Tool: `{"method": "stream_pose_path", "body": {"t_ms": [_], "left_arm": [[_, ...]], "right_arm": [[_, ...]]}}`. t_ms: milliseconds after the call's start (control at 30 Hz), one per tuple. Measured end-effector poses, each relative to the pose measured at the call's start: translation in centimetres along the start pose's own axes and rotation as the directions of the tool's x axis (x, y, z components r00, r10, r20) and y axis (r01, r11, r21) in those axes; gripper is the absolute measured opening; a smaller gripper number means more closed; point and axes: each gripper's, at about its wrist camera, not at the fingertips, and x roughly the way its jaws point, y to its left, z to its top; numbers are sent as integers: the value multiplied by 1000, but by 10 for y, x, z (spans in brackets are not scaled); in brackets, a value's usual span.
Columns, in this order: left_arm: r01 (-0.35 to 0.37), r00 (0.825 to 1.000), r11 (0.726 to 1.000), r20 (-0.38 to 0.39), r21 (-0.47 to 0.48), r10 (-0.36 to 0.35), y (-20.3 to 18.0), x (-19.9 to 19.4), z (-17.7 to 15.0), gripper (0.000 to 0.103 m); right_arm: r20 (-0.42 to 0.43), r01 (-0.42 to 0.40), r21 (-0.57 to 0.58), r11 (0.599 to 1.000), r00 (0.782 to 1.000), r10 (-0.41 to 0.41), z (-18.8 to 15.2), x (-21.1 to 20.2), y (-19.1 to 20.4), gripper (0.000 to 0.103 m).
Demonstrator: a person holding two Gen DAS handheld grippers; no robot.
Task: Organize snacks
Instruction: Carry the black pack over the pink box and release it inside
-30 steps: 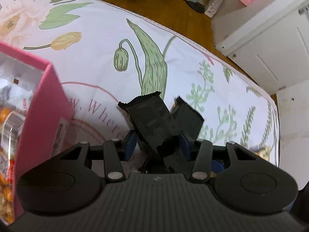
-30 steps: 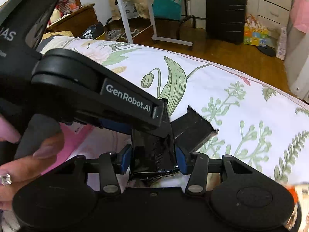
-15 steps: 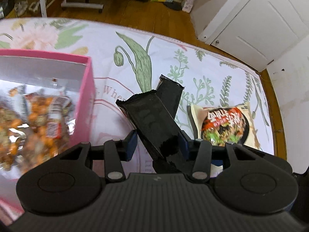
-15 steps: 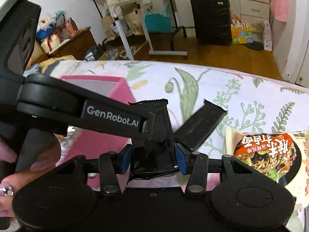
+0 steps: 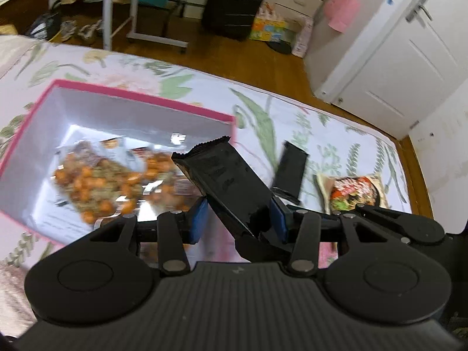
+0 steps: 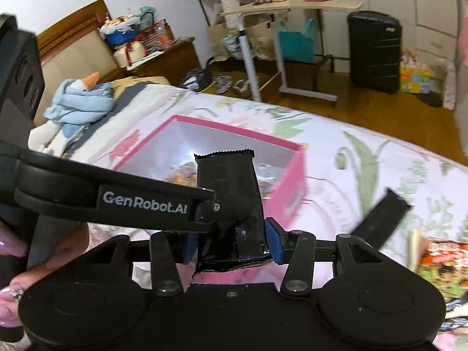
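Observation:
A black snack bar [image 5: 222, 181] sits between the jaws of both grippers. My left gripper [image 5: 238, 219] has wide jaws, and only its right pad touches the bar. My right gripper [image 6: 231, 244] is shut on the bar's lower end [image 6: 231, 204]. The bar is held above the near right corner of the pink box [image 5: 140, 99], also in the right wrist view [image 6: 289, 181]. Bags of orange snacks [image 5: 96, 184] lie inside the box. A second black bar [image 5: 289, 172] lies on the floral bedspread [image 5: 336, 125], also in the right wrist view [image 6: 380, 219].
A noodle packet [image 5: 354, 190] lies right of the second bar, also in the right wrist view [image 6: 438, 263]. A black suitcase [image 5: 234, 3] and a rolling table [image 6: 280, 8] stand on the wooden floor beyond the bed. A blue cloth [image 6: 79, 99] lies at the bed's left.
Both grippers rose and moved left with the black bar, from beside the pink box to above its corner. The box's inside and the noodle packet came into view.

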Motion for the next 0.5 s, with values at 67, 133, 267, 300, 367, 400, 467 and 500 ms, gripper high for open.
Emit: {"method": "stream_pose_path", "body": {"t_ms": [67, 133, 267, 300, 367, 400, 467, 500], "left_arm": [[-10, 1000, 1000, 1, -15, 10, 15, -1, 2, 45], [-28, 1000, 999, -2, -28, 28, 30, 0, 4, 45], [-59, 998, 996, 4, -60, 60, 60, 8, 11, 45], [-66, 998, 996, 9, -61, 67, 66, 11, 13, 45], [-84, 996, 994, 2, -67, 84, 75, 18, 14, 45], [-99, 995, 993, 3, -66, 99, 78, 21, 14, 45], [-134, 991, 990, 6, -52, 135, 80, 27, 14, 46], [-150, 989, 988, 4, -42, 151, 80, 30, 13, 50]], "right_arm": [[-6, -15, -1, 1000, 1000, 15, 3, 9, 9, 53], [-15, -35, 0, 999, 999, 35, 7, 22, 17, 53], [-23, -71, 12, 997, 997, 72, 15, 52, 25, 53], [-23, -75, 5, 997, 997, 76, 18, 60, 26, 53], [-35, -85, -8, 996, 996, 85, 20, 72, 30, 53], [-38, -90, -15, 996, 995, 89, 21, 79, 31, 53], [-48, -90, -27, 996, 995, 89, 22, 89, 33, 54], [-55, -87, -34, 996, 995, 85, 21, 95, 33, 55]]}}
